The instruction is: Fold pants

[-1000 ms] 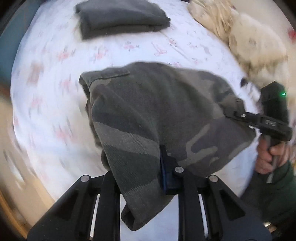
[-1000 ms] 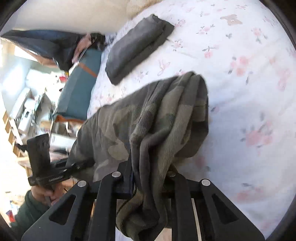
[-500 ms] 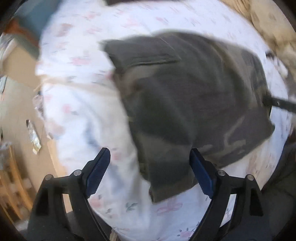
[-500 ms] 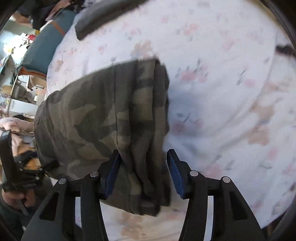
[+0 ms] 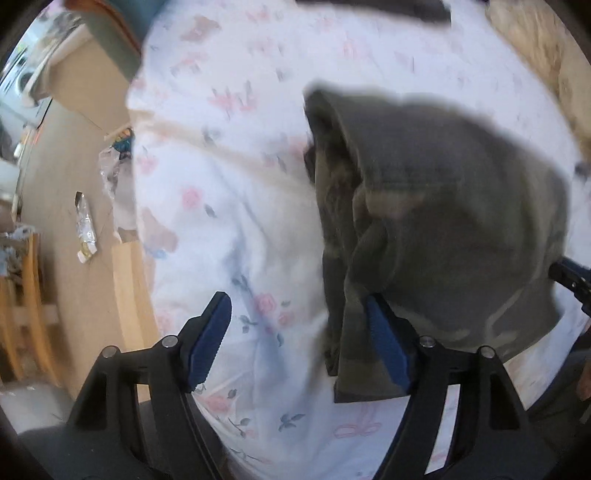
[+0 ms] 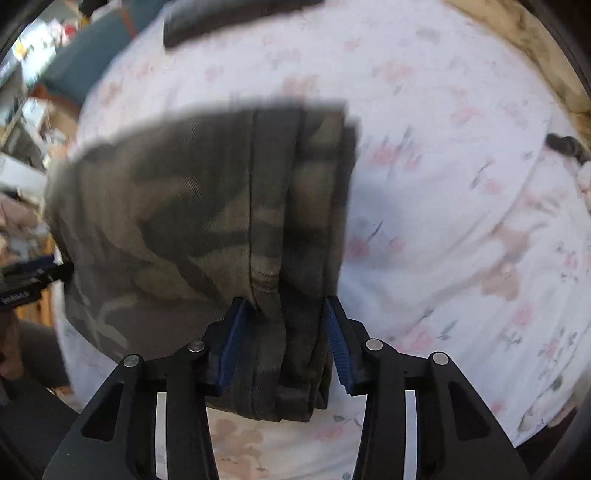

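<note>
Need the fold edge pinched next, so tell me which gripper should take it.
Right. The right gripper straddles the thick folded edge of the camouflage pants, its closing jaws either side of the cloth. The left gripper, also closing, sits mostly over bare sheet, with the pants only against one finger.

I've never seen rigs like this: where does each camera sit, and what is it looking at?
Left wrist: on the left gripper, looking down at the camouflage pants on the floral sheet; its jaws are closing.
Right wrist: on the right gripper, jaws closing around the pants' edge.
Shared: pants, sheet, a folded dark garment.
</note>
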Action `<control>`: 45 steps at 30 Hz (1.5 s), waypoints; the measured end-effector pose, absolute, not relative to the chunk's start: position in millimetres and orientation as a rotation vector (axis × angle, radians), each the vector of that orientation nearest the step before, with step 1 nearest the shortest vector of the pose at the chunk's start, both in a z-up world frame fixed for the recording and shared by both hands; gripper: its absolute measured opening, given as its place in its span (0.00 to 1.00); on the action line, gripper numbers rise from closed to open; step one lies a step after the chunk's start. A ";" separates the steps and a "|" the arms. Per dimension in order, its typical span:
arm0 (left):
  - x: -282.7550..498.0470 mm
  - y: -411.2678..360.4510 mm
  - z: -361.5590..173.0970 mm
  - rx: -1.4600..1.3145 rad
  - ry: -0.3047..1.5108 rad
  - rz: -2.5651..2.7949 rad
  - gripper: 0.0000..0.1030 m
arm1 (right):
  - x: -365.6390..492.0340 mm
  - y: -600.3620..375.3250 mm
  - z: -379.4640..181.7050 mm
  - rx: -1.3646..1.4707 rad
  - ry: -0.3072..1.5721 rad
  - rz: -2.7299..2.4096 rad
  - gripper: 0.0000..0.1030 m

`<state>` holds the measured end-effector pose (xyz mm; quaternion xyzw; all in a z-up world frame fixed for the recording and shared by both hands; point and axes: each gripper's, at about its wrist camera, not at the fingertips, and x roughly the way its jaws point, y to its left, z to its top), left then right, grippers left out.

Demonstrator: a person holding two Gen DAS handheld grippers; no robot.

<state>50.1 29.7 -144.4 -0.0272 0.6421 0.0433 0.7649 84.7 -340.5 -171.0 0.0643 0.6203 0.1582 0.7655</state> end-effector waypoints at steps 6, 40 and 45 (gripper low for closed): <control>85.6 47.1 -104.7 -0.188 1.252 0.028 0.70 | 124.2 -383.5 -123.4 0.411 1.154 0.425 0.46; 167.8 67.5 -135.9 -0.180 1.217 0.139 0.00 | 177.8 -370.0 -179.4 0.365 1.202 0.319 0.05; 133.7 39.5 -80.5 -0.194 1.027 -0.029 0.00 | 161.1 -371.9 -145.2 0.371 1.125 0.330 0.10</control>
